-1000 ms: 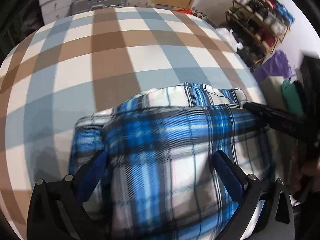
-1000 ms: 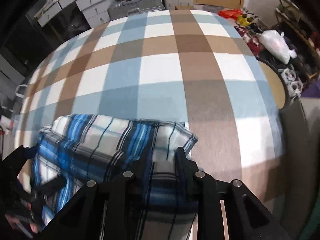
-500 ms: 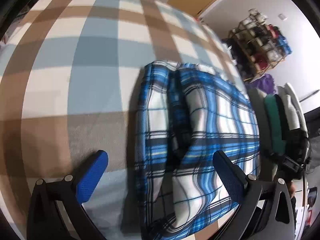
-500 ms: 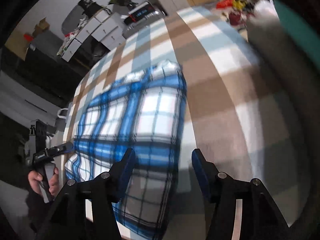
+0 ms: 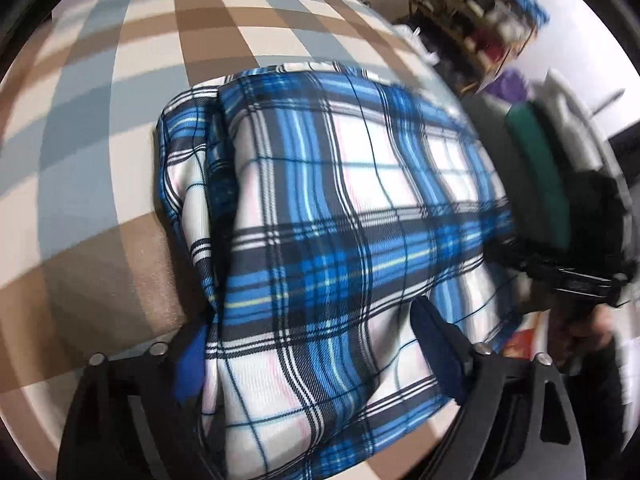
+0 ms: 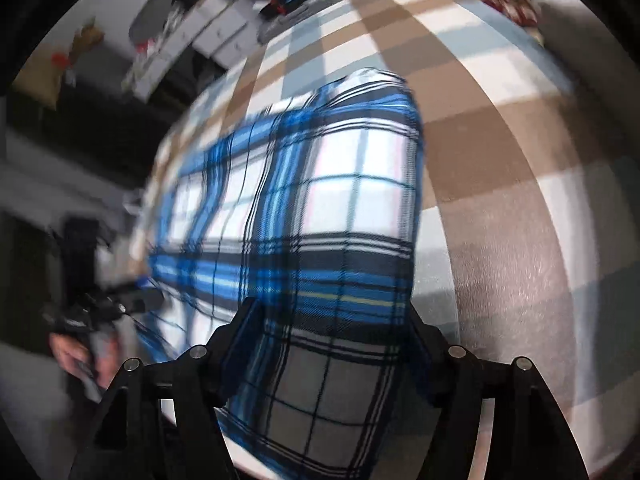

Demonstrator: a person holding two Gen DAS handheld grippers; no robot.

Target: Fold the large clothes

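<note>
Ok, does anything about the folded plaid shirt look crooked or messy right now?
Slightly. The plaid shirt is a compact bundle on the checked blanket, but an under layer sticks out along its left edge, so the layers are not flush. Nothing looks spilled or damaged.

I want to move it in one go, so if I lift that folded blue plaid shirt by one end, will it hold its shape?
Probably not. The plaid shirt is soft layered cloth with puffy, rounded folds, so it would likely sag and unfold. On the checked blanket it looks apt to drag rather than slide.
</note>
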